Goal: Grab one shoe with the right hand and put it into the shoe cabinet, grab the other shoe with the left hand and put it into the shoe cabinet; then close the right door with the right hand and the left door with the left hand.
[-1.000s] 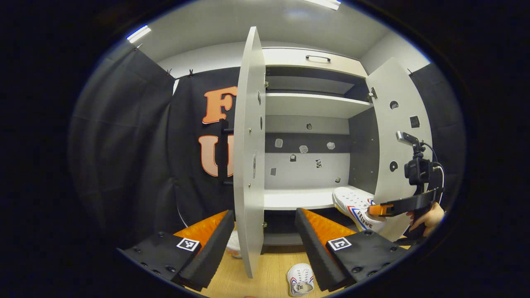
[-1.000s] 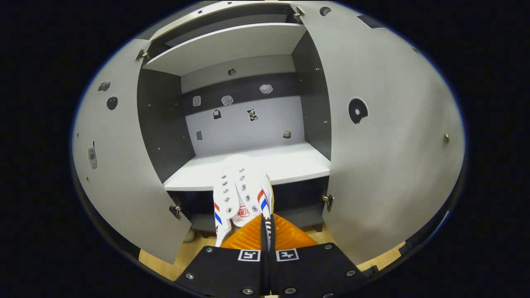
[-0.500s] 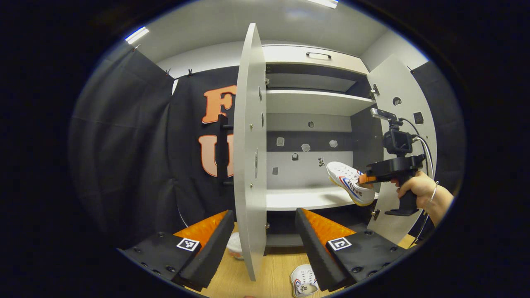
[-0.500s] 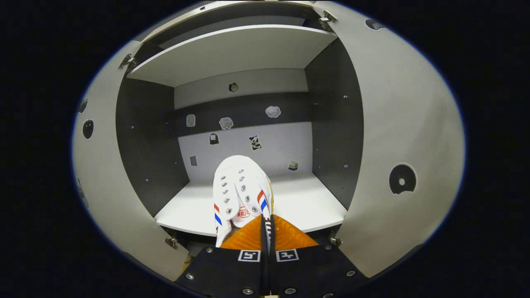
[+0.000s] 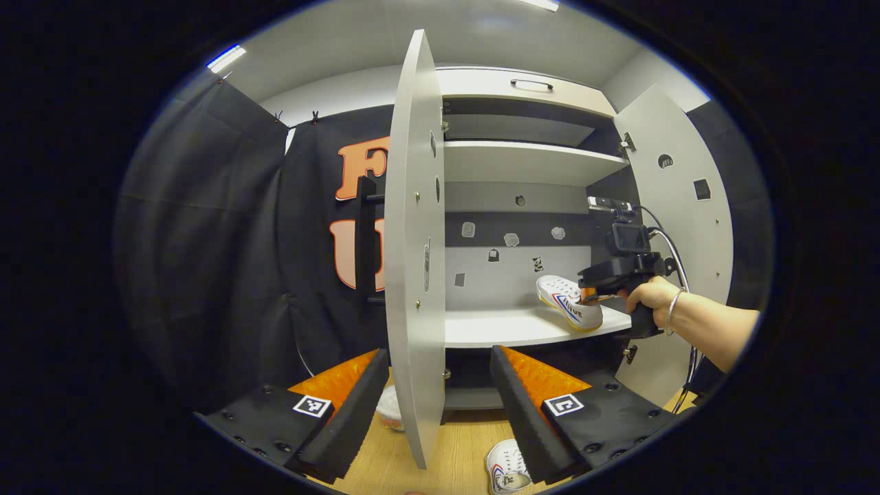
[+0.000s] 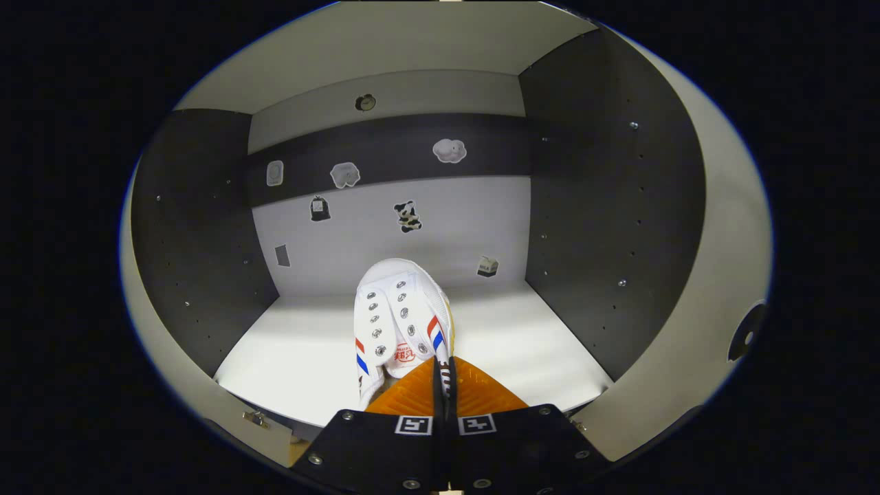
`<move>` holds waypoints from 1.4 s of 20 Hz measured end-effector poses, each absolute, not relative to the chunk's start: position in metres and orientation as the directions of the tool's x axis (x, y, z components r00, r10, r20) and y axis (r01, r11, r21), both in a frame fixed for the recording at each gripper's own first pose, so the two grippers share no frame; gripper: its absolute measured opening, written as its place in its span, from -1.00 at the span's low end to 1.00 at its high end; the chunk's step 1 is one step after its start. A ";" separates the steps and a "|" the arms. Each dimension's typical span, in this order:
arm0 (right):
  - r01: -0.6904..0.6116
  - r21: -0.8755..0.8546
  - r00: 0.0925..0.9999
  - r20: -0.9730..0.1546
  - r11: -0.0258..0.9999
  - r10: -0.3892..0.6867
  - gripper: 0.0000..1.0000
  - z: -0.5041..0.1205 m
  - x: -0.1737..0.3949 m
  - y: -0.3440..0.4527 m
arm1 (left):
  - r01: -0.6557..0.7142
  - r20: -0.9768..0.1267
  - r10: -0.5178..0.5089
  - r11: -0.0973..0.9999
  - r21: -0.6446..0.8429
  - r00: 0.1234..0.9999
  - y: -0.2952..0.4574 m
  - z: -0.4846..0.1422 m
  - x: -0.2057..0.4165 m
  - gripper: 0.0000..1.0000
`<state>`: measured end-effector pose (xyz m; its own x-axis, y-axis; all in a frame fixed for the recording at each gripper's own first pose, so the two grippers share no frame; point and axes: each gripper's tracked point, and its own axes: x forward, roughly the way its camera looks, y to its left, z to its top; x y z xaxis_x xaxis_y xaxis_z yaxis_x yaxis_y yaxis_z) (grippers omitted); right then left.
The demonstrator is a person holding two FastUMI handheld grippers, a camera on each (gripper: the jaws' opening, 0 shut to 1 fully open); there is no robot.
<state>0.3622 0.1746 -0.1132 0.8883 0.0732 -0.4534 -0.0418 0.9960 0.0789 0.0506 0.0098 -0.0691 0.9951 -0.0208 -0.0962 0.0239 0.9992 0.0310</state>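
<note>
A white shoe (image 6: 399, 309) with red and blue stripes is inside the shoe cabinet, toe pointing at the back wall. My right gripper (image 6: 441, 363) is shut on its rear rim. In the left gripper view that shoe (image 5: 569, 307) hangs just over the lower shelf (image 5: 502, 328) at its right end, held by the right gripper (image 5: 597, 297) in a person's hand. I cannot tell whether the sole touches the shelf. The other white shoe (image 5: 505, 471) lies on the wooden floor below. My left gripper (image 5: 436, 354) is open and holds nothing.
Both cabinet doors stand open: the left door (image 5: 412, 240) is edge-on right in front of my left gripper, and the right door (image 5: 680, 227) is behind the person's forearm. An upper shelf (image 5: 522, 161) spans the cabinet. A small white object (image 5: 389, 410) sits on the floor behind the left door.
The right gripper has carried the shoe up from the cabinet's lower front edge, forward between the doors and down over the lower shelf. My left gripper has barely moved.
</note>
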 end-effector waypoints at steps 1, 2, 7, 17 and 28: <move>-0.039 0.074 0.883 -0.465 0.997 0.069 -1.00 -0.120 0.368 0.176 | 0.022 -0.099 -0.019 0.999 0.030 0.995 0.009 -0.070 0.051 0.94; -0.034 0.068 0.877 -0.477 0.997 0.062 -1.00 -0.125 0.371 0.174 | 0.020 -0.101 -0.017 0.999 0.030 0.995 0.011 -0.071 0.051 0.94; -0.044 0.095 0.876 -0.476 0.995 0.084 -0.88 -0.125 0.372 0.178 | 0.014 -0.112 -0.010 0.999 0.036 0.994 0.012 -0.075 0.050 0.99; -0.093 0.047 0.947 -0.305 0.995 0.103 0.01 -0.060 0.321 0.167 | 0.031 -0.127 -0.027 0.999 0.025 0.992 0.001 -0.083 0.042 0.92; -0.145 0.074 0.970 -0.184 0.987 0.156 0.77 -0.027 0.197 0.140 | 0.043 -0.197 -0.043 0.999 -0.004 0.979 -0.011 -0.126 0.032 0.94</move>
<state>0.1974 0.1403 -0.0275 0.9705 0.1563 -0.1837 -0.1450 0.9867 0.0736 0.0317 -0.0110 -0.1261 0.9795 -0.0432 -0.1969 0.0434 0.9991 -0.0036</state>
